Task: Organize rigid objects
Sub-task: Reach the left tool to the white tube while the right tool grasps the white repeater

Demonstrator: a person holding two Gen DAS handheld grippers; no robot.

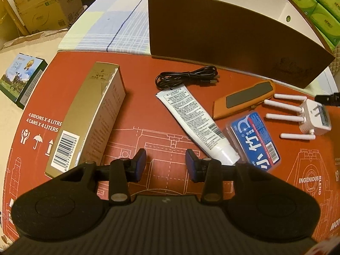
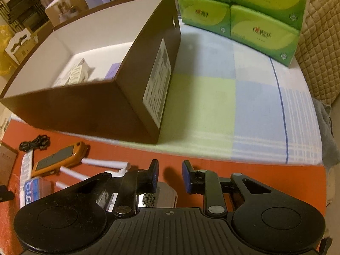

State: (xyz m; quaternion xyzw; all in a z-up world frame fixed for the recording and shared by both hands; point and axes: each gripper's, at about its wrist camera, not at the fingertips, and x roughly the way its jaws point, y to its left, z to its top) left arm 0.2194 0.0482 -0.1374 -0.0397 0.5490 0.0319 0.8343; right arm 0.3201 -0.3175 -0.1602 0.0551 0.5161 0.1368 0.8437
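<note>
On the red cardboard sheet [image 1: 85, 63] lie a long gold box [image 1: 89, 114], a coiled black cable [image 1: 187, 77], a white tube [image 1: 195, 125], an orange utility knife [image 1: 244, 98], a blue floss case [image 1: 255, 140] and a white plug-in router with antennas [image 1: 306, 116]. My left gripper [image 1: 165, 165] is open and empty, low over the sheet between the gold box and the tube. My right gripper [image 2: 170, 176] is open and empty, just above the router [image 2: 161, 193]. The brown storage box [image 2: 89, 110] behind holds a few small boxes [image 2: 78, 74].
Green tissue packs [image 2: 250, 21] are stacked at the back right on a checked cloth [image 2: 233, 106]. A small green picture box [image 1: 21, 78] sits left of the red sheet. Cardboard cartons [image 1: 42, 6] stand at the far left.
</note>
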